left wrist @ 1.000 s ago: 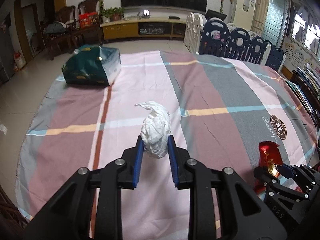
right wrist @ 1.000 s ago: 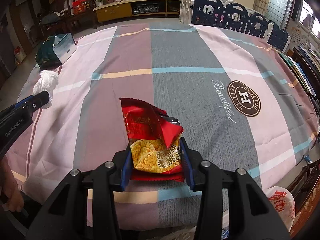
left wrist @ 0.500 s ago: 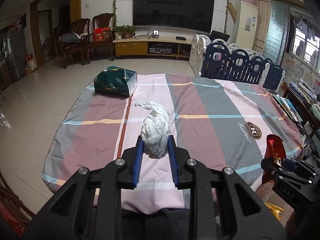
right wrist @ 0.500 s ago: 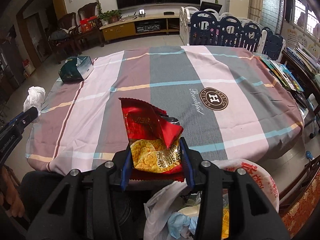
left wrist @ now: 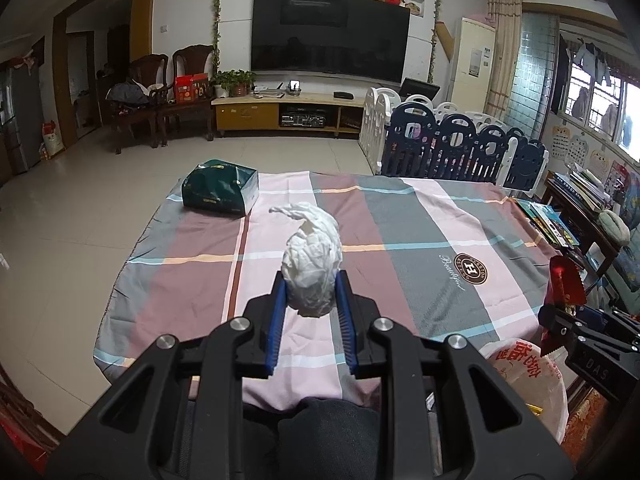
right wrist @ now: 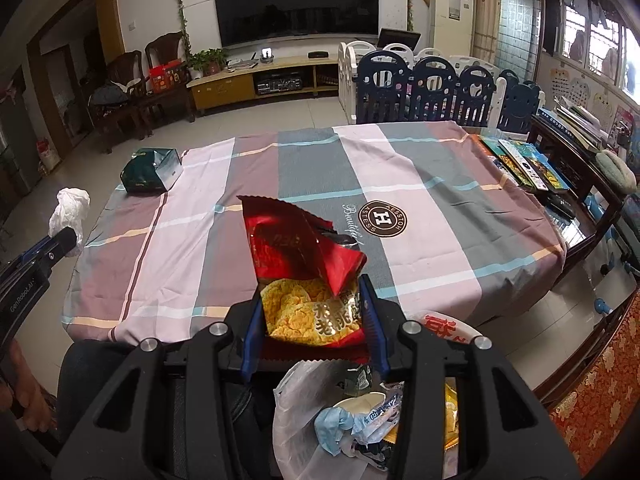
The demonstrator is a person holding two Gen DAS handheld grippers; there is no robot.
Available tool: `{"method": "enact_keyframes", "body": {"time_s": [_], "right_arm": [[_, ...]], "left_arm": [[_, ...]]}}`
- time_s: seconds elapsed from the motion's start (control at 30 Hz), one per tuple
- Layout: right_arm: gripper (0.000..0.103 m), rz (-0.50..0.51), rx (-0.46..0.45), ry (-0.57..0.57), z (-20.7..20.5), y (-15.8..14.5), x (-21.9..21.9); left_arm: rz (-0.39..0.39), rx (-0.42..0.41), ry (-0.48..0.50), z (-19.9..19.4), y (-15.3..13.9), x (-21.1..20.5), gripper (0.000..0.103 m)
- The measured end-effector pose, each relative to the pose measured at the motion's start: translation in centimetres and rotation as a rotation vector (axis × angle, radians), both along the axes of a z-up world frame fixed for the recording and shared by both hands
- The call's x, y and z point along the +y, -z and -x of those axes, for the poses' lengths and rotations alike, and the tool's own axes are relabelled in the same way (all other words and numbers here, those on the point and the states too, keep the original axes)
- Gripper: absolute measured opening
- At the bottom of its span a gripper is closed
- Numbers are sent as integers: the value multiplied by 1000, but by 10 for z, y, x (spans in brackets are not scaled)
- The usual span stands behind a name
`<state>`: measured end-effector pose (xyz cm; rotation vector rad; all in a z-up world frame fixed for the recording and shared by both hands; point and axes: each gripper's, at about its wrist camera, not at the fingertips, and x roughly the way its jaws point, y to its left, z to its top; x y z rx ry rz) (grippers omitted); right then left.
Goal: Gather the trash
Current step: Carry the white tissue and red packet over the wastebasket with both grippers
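Note:
My left gripper (left wrist: 311, 294) is shut on a crumpled white tissue (left wrist: 312, 264), held in the air in front of the table's near edge. In the right wrist view, my right gripper (right wrist: 312, 304) is shut on a torn red snack wrapper (right wrist: 298, 256) with yellow crackers printed on it. It hangs just above a white plastic trash bag (right wrist: 304, 420) that holds several pieces of rubbish. The same wrapper (left wrist: 562, 284) and bag (left wrist: 532, 376) show at the right of the left wrist view. The tissue (right wrist: 70, 210) appears at the left of the right wrist view.
A dark green tissue box (left wrist: 220, 192) sits at the table's far left corner on the striped tablecloth (left wrist: 400, 240). Blue and white play fencing (left wrist: 460, 148) stands beyond the table. Books on a low shelf (right wrist: 524, 160) are on the right. The person's dark trousers (left wrist: 320, 432) are below.
Both grippers have pulled back from the table and risen, each keeping its hold. The table now looks smaller and farther off, and the trash bag has come into view under the right gripper.

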<state>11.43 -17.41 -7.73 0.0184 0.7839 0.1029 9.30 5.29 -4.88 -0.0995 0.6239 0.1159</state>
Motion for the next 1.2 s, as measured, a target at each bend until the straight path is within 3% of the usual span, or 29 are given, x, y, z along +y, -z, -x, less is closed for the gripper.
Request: {"method": "enact_keyframes", "body": {"time_s": [0.67, 1.0, 1.2], "right_arm": [[43, -29, 3, 48, 15, 3, -25], [43, -20, -39, 137, 53, -11, -84], [43, -49, -14, 168, 70, -1, -110]], "left_arm": [[-22, -4, 47, 8, -5, -22, 25], [-69, -31, 125, 29, -16, -67, 25], [-82, -46, 168, 43, -21, -94, 25]]}}
